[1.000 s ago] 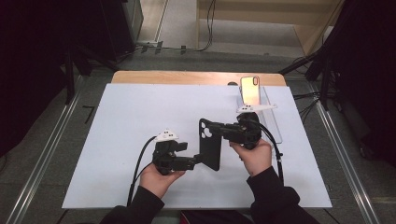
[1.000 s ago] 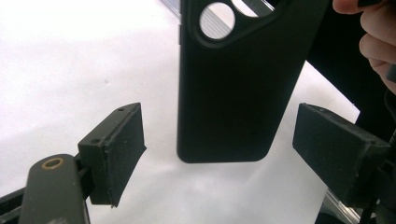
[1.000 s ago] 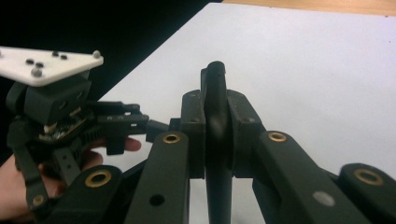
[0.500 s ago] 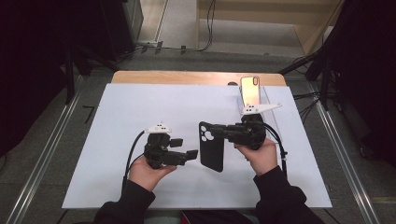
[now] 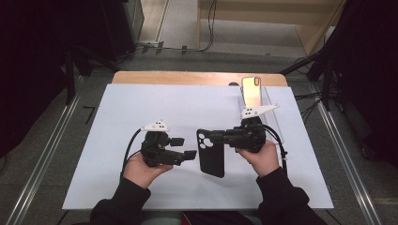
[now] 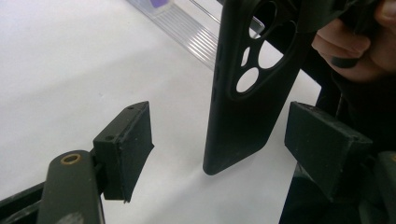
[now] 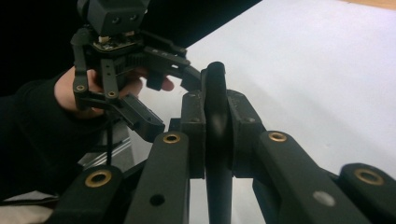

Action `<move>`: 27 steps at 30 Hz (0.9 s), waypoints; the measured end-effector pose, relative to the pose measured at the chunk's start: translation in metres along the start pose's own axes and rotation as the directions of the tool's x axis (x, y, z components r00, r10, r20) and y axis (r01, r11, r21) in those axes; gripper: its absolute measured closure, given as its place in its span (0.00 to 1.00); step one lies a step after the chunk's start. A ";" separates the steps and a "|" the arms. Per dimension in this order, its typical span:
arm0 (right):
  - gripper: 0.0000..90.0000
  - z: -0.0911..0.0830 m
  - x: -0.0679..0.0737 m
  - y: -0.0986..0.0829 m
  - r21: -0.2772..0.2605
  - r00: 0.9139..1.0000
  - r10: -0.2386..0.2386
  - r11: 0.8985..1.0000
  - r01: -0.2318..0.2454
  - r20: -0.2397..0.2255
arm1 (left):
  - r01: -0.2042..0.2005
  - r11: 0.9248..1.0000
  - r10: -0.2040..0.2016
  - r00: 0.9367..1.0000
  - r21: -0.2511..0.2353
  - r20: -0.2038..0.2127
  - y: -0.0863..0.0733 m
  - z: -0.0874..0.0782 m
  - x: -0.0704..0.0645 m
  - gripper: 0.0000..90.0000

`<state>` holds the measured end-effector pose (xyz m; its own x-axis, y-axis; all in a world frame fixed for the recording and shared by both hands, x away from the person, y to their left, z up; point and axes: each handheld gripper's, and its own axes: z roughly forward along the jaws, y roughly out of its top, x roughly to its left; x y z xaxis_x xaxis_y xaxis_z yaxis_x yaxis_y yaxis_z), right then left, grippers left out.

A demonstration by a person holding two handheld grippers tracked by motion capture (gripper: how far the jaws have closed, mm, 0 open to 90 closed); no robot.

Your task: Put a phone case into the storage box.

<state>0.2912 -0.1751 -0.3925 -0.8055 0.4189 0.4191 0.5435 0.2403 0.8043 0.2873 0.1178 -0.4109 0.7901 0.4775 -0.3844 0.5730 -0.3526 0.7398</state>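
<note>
We look down on the white table sheet [image 5: 141,108] spread over the wooden tabletop [image 5: 187,77], and our two forearms in dark sleeves come up from the bottom edge. At the far right of the sheet a phone [image 5: 252,91] leans upright in a clear stand [image 5: 272,110], its glossy face toward us. Near the middle sits the black phone case [image 5: 211,152], and our right gripper [image 5: 220,138] has it: the jaws are pressed tight on the case's upper edge, which our right gripper view shows plainly, with the thin black rim [image 7: 217,121] squeezed between both pads. The case hangs down from that grip, camera cut-outs near the top, its lower end close above the sheet; we cannot tell whether it touches. Our left gripper [image 5: 184,147] sits just to the left of the case, pointing at it, jaws spread wide with nothing between the pads. In the left gripper view the case [image 6: 247,84] stands in the gap ahead of those open jaws, apart from both, its three round openings clear to see.
</note>
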 end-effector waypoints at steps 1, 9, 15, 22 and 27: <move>0.86 0.001 0.000 0.000 0.003 1.000 -0.002 1.000 0.002 -0.007 | -0.005 1.000 0.005 1.000 -0.002 0.009 0.000 0.000 0.000 0.26; 0.86 0.008 0.003 -0.001 0.036 0.998 -0.017 0.999 0.019 -0.059 | -0.032 0.999 0.032 0.998 -0.009 0.046 0.004 -0.001 -0.002 0.26; 0.86 0.013 0.005 -0.001 0.054 0.995 -0.033 0.998 0.038 -0.092 | -0.051 0.999 0.051 0.997 -0.015 0.062 0.004 -0.001 -0.003 0.28; 0.86 0.017 0.007 -0.001 0.056 0.990 -0.041 0.997 0.049 -0.138 | -0.069 0.997 0.070 0.992 -0.017 0.107 0.006 0.001 -0.003 0.39; 0.86 0.019 0.007 -0.001 0.053 0.983 -0.038 0.997 0.049 -0.180 | -0.078 0.997 0.078 0.983 -0.007 0.167 0.007 0.004 -0.001 0.53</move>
<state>0.2890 -0.1559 -0.3983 -0.8551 0.2448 0.4570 0.5154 0.3068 0.8001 0.2913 0.1113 -0.4077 0.8578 0.3069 -0.4123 0.5079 -0.3829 0.7716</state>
